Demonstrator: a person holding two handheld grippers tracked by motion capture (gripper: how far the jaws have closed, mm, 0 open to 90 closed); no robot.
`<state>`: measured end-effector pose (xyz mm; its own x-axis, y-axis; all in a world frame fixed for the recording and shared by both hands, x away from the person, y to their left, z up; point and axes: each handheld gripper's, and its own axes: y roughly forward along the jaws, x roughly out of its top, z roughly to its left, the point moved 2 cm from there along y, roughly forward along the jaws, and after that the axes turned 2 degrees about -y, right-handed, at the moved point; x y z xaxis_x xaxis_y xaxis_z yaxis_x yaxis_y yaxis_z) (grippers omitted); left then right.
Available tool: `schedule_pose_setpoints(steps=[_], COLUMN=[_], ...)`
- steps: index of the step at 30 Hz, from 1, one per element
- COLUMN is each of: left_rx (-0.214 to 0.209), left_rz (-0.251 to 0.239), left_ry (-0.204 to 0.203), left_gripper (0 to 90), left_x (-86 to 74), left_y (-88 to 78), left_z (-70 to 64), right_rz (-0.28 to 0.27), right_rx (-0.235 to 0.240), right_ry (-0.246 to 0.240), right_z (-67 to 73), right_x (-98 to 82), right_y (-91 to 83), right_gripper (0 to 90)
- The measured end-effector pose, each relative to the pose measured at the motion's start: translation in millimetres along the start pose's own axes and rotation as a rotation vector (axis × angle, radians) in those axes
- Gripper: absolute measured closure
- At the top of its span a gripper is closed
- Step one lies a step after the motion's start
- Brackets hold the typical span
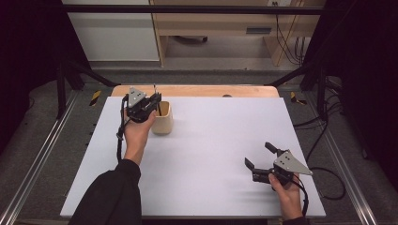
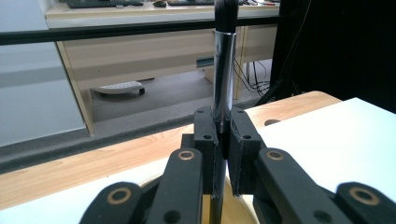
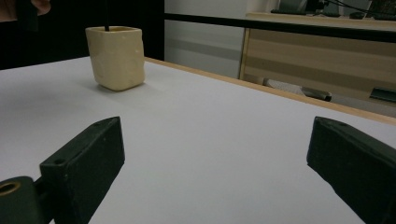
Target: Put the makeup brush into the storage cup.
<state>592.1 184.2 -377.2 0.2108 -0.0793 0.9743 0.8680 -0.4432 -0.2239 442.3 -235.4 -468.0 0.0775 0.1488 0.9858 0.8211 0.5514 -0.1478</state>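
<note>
At the left of the table, the left gripper [image 1: 155, 101] hangs over the cream, square-sided ceramic cup [image 1: 163, 119], its jaws clamped tight on the slim black-and-silver handle of a makeup-style brush [image 2: 224, 70]. In the left gripper view the brush stands upright between the pads, dark bristle tuft at the top, and its lower end runs down into the cup's mouth. In the right gripper view a thin dark stem [image 3: 107, 16] rises from the cup. The brush looks already lowered into the cup, though whether its tip rests on the bottom I cannot tell. What is left, as I judge it, is letting go and lifting clear. Over at the right, the right gripper [image 1: 259, 158] idles above the white tabletop [image 1: 211, 140], jaws spread wide, holding nothing
</note>
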Motion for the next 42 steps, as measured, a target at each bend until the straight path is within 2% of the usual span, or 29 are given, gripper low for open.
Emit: schedule_pose_setpoints(steps=[19, 23, 27, 29, 30, 33, 37, 42], left_rx=[0.005, 0.003, 0.023, 0.021, 0.018, 0.003, -0.031, -0.061], left_rz=[0.029, 0.022, -0.014, -0.032, -0.040, -0.057, -0.063, -0.079], left_ry=[-0.012, 0.001, 0.027, 0.047, 0.059, 0.080, 0.105, 0.132], left_gripper=[83.5, 82.4, 60.0, 45.1, 40.7, 29.4, 19.0, 10.4], left_x=[-16.3, -17.5, -14.0, -11.2, -10.4, -9.4, -9.4, -7.5], left_y=[-0.4, -1.7, -9.2, -15.9, -19.2, -28.7, -37.3, -44.6], left_z=[3.5, 1.0, -1.5, -2.0, -2.1, -3.3, -8.5, -18.2], right_rz=[0.002, 0.002, 0.004, 0.004, 0.005, 0.008, 0.011, 0.011], right_rx=[0.001, 0.002, 0.000, 0.000, 0.001, 0.001, -0.003, -0.004], right_ry=[0.000, 0.001, 0.004, 0.004, 0.004, 0.001, 0.003, 0.002], right_z=[0.1, -0.1, -0.1, -0.2, -0.1, 0.3, 0.6, 0.6], right_x=[-0.4, -0.4, -0.3, -0.3, -0.4, -0.6, -0.5, -0.4], right_y=[0.2, 0.1, -0.4, -0.6, -0.5, -0.1, -0.4, -0.5], right_gripper=[4.4, 4.3, 4.3, 4.2, 4.2, 4.2, 4.1, 4.0])
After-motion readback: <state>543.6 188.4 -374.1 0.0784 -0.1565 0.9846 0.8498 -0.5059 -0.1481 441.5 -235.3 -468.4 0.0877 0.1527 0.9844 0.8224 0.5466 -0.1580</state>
